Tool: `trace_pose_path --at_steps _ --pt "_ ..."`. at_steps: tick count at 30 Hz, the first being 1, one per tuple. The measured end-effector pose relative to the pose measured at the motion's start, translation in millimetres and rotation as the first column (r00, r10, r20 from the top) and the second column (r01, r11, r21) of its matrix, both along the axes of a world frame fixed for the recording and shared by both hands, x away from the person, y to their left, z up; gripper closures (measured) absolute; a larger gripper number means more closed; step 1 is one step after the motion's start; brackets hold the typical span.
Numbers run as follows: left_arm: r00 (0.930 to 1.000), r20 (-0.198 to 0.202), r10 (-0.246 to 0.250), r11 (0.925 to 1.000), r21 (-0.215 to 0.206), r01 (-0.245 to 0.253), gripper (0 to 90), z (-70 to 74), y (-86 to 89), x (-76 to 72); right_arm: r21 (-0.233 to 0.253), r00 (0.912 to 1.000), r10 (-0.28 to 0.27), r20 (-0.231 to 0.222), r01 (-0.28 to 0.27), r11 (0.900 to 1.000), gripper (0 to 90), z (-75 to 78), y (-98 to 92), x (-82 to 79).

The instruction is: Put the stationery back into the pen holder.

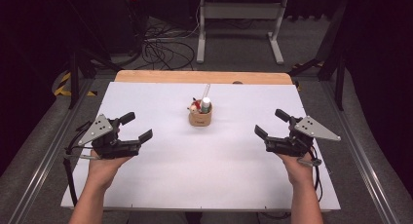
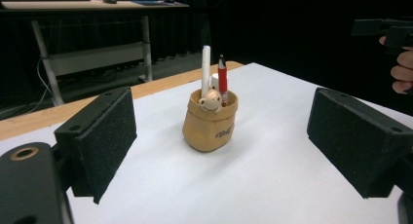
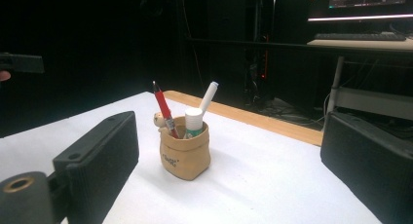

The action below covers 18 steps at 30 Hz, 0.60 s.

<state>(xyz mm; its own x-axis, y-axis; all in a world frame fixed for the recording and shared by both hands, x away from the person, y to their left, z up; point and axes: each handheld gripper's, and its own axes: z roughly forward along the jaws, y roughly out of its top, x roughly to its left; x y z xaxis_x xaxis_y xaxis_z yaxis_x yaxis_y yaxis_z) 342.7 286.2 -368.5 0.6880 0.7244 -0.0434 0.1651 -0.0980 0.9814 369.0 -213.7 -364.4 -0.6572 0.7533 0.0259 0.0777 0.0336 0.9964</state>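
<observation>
Now both grippers, left gripper [image 1: 137, 127] and right gripper [image 1: 271, 123], hover with fingers apart, holding nothing. They face the pen pouch [image 1: 199, 117] mid-bench, probably ready to reach it.

A dark printed mark (too blurred to read) sits on the tan pouch [image 2: 210, 125]; no other lettering is legible.

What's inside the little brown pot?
The brown pot holds a white pen, a red pen, a white-capped tube and a small bear head. Their lower ends are hidden.
</observation>
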Motion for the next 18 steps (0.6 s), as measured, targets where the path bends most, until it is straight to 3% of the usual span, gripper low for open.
trace_pose_path --at_steps 18 --pt "0.9998 -0.003 0.019 0.9998 0.001 -0.019 11.3 -5.6 14.0 -8.7 0.016 0.9999 -0.007 -0.009 0.008 1.0 7.1 -3.7 -5.8 -4.5"
